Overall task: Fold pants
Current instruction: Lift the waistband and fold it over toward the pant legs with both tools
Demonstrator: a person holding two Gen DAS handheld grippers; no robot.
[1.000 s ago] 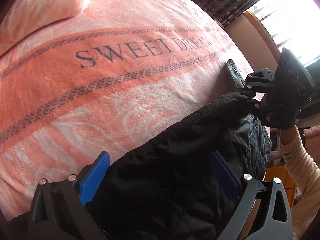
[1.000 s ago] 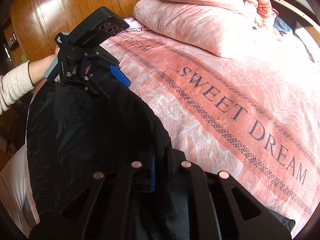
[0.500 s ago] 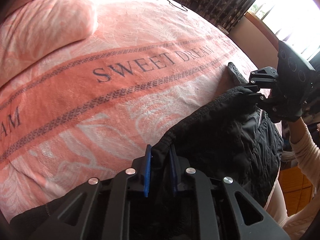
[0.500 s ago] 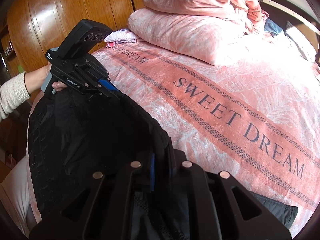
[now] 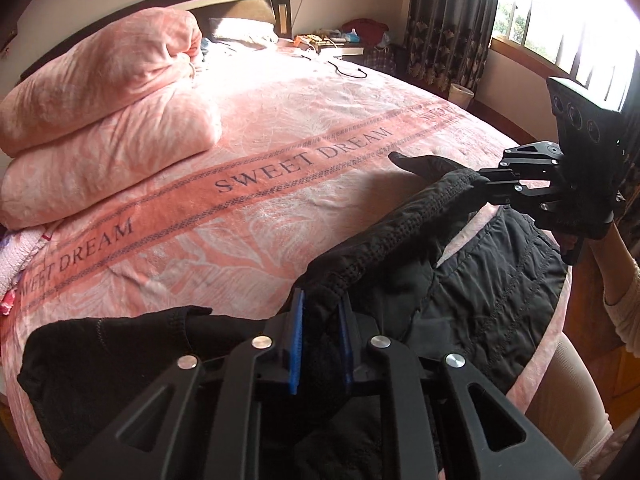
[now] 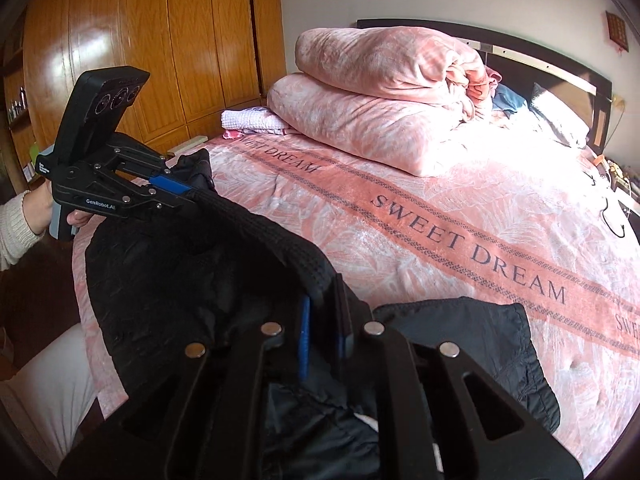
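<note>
Black quilted pants (image 5: 472, 280) hang at the near edge of a pink bed. Their ribbed waistband (image 5: 384, 236) is stretched between my two grippers and lifted off the blanket. My left gripper (image 5: 320, 304) is shut on one end of the waistband; it also shows in the right wrist view (image 6: 188, 192). My right gripper (image 6: 324, 300) is shut on the other end; it also shows in the left wrist view (image 5: 484, 184). The pants (image 6: 180, 280) sag below the band. One black part (image 6: 480, 332) lies flat on the bed.
The pink "SWEET DREAM" blanket (image 5: 280, 128) covers the bed. Folded pink quilts (image 5: 100, 112) are stacked by the headboard (image 6: 520, 48). A wooden wardrobe (image 6: 160, 40) stands at the side. A window (image 5: 560, 20) with curtains and a cluttered nightstand (image 5: 332, 40) are beyond the bed.
My left gripper closed on the waistband. Both grippers then rose, lifting the waistband and pulling it taut above the bed.
</note>
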